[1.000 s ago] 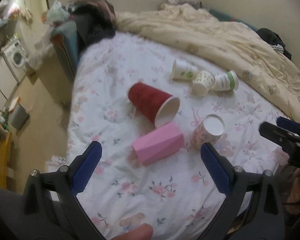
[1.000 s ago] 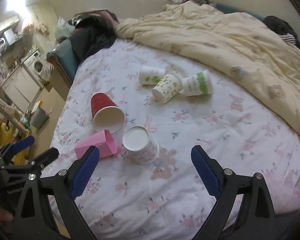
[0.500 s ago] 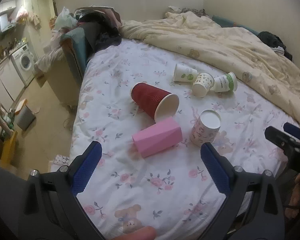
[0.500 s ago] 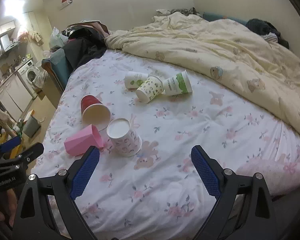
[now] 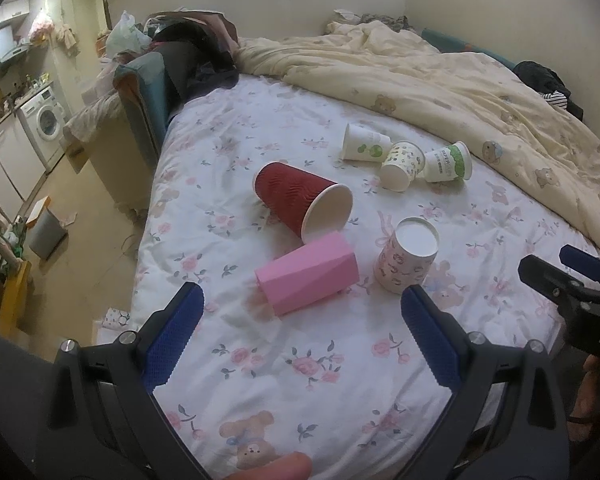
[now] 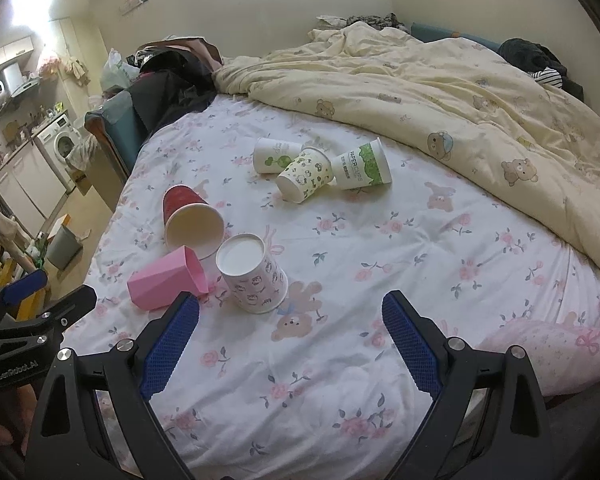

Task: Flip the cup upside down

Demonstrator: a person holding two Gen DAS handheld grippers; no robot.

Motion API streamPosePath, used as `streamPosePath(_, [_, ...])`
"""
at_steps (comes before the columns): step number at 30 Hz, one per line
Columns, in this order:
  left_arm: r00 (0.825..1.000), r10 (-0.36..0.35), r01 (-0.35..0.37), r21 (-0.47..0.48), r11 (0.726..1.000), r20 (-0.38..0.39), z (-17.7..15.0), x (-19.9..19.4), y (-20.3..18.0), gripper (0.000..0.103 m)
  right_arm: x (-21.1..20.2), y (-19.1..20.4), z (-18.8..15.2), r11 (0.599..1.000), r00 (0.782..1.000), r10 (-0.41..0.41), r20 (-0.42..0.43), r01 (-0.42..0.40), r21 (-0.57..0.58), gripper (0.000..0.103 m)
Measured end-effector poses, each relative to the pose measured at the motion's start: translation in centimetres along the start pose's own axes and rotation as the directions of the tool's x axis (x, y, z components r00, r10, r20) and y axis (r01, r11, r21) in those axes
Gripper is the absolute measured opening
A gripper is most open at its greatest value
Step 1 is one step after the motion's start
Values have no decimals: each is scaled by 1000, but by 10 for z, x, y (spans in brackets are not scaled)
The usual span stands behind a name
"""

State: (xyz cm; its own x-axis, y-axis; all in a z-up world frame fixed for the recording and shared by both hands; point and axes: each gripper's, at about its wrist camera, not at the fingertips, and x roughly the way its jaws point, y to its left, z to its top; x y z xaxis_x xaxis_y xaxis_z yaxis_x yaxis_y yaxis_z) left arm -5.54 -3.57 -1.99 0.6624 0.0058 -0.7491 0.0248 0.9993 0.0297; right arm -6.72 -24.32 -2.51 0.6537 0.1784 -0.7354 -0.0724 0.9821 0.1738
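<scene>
A patterned paper cup (image 5: 406, 258) (image 6: 254, 274) stands upside down on the floral bed sheet. A red cup (image 5: 304, 198) (image 6: 190, 226) and a pink faceted cup (image 5: 308, 276) (image 6: 164, 280) lie on their sides beside it. Three white-and-green paper cups (image 5: 406, 160) (image 6: 320, 168) lie on their sides farther back. My left gripper (image 5: 300, 332) is open and empty, held back above the sheet's near part. My right gripper (image 6: 292, 340) is open and empty, also held back from the cups.
A cream quilt (image 5: 440, 80) (image 6: 460, 88) is heaped over the far and right side of the bed. The bed's left edge drops to the floor, with a grey bin (image 5: 46, 232) and a washing machine (image 5: 46, 126) beyond. Dark clothes (image 6: 168, 88) lie at the bed's far left.
Both grippers have pulled back and up from the cups, so more of the bed shows. The cups have not moved.
</scene>
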Motion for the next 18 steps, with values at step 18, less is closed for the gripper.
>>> streamPosePath(18, [1000, 0, 0, -15, 1000, -19, -2, 4, 1, 98, 0, 5, -1, 999, 1000, -11, 2, 12, -36, 95])
